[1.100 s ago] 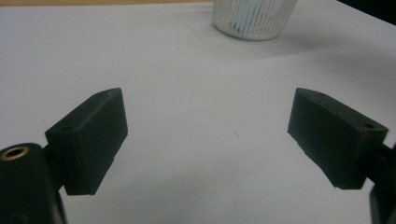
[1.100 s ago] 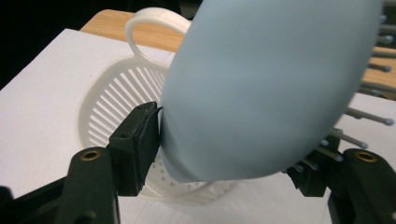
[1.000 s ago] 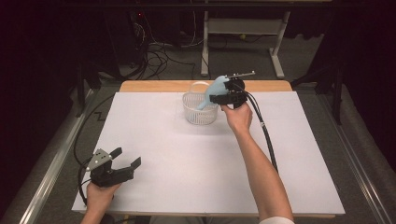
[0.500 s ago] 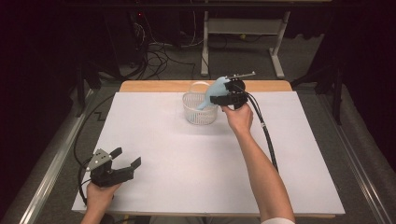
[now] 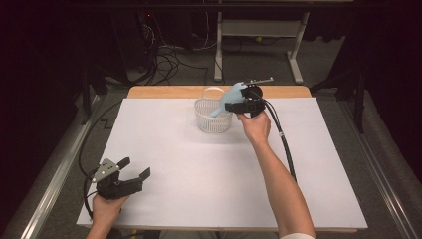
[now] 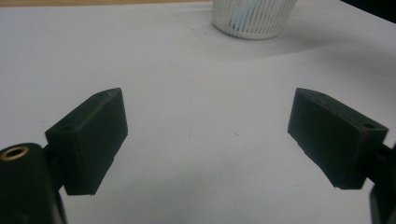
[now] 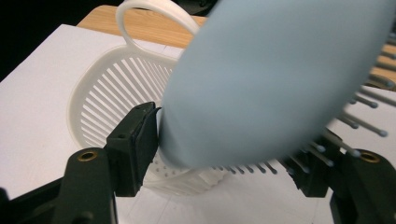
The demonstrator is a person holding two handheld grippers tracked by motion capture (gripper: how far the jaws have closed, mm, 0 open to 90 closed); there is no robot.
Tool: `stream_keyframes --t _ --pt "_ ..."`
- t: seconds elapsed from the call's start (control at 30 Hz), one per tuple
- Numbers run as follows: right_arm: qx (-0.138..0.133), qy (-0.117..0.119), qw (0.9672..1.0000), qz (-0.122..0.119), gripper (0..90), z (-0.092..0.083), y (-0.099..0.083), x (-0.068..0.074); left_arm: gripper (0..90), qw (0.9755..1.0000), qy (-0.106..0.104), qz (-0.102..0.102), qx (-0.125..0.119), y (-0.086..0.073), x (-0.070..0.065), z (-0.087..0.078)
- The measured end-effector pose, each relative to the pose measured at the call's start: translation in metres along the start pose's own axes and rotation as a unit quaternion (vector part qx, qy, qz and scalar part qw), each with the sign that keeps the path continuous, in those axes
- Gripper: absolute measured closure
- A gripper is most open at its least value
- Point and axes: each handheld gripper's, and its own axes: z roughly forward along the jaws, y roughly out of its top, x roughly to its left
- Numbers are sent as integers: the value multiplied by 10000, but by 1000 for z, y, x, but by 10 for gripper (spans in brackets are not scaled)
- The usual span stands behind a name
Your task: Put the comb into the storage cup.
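The right tool (image 5: pixel 238 105) sits at about 12 o'clock on the table (image 5: pixel 318 199), just beside the white slatted basket (image 5: pixel 213 119) at its 3 o'clock side, and it is clamped on a pale blue hairbrush (image 5: pixel 230 96). In the right gripper view the brush's broad blue head (image 7: pixel 275 79) lies between the two black jaws: the left jaw presses against the smooth edge of the head, while the right jaw meets the bristle side, where grey pins with rounded tips stick out. From the high view the brush slants over the basket, one end dipping down inside the rim and the head raised toward 1 o'clock at the tool; whether the lower end touches the basket floor cannot be told. The basket stands upright on the white sheet covering the table, near the far edge where a strip of bare wood shows, and its looped handle (image 7: pixel 154 14) rises on the far side. The left tool (image 5: pixel 130 175) rests low at about 7 o'clock, well apart from the basket, with the hand (image 5: pixel 107 206) behind it; its jaws stand wide open with nothing between them, only the white sheet showing through the gap in the left gripper view, and the basket appears far off at 12 o'clock there.
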Motion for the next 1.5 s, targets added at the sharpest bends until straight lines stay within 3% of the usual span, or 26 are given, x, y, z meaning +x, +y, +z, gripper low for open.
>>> stream_keyframes --t 0.93,1.5 --pt "-25 -38 9998 -167 322 -9 -4 1 113 10000 10 4 5 0 0 0" --pt "-185 -82 9993 -314 298 -25 -6 -2 113 10000 4 22 30 0 -1 0"
